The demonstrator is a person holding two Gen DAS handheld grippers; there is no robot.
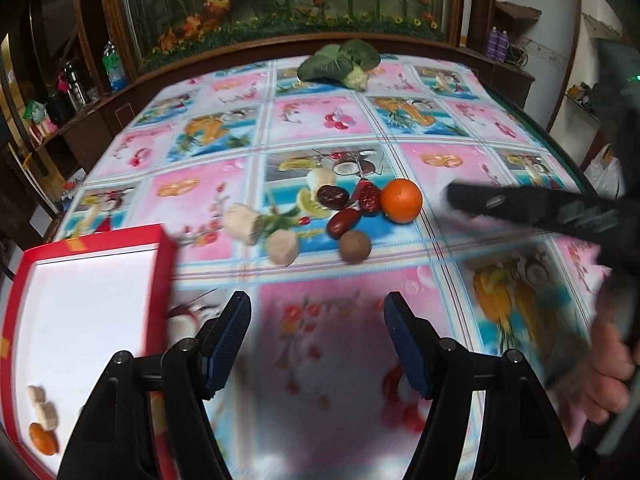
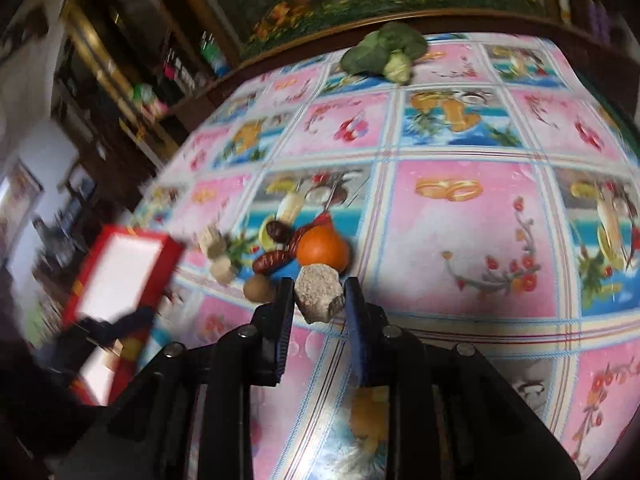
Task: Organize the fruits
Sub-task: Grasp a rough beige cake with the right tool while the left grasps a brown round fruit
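Note:
A pile of fruit lies mid-table: an orange, dark red dates, a brown round fruit and pale cut chunks. My left gripper is open and empty above the cloth, short of the pile. A red box with a white inside sits at the left and holds an orange piece and pale chunks. My right gripper is shut on a pale chunk, just in front of the orange. The red box lies to its left.
A leafy green vegetable lies at the table's far edge. Dark wooden shelving with bottles stands to the left. The right gripper and a hand reach in from the right in the left wrist view.

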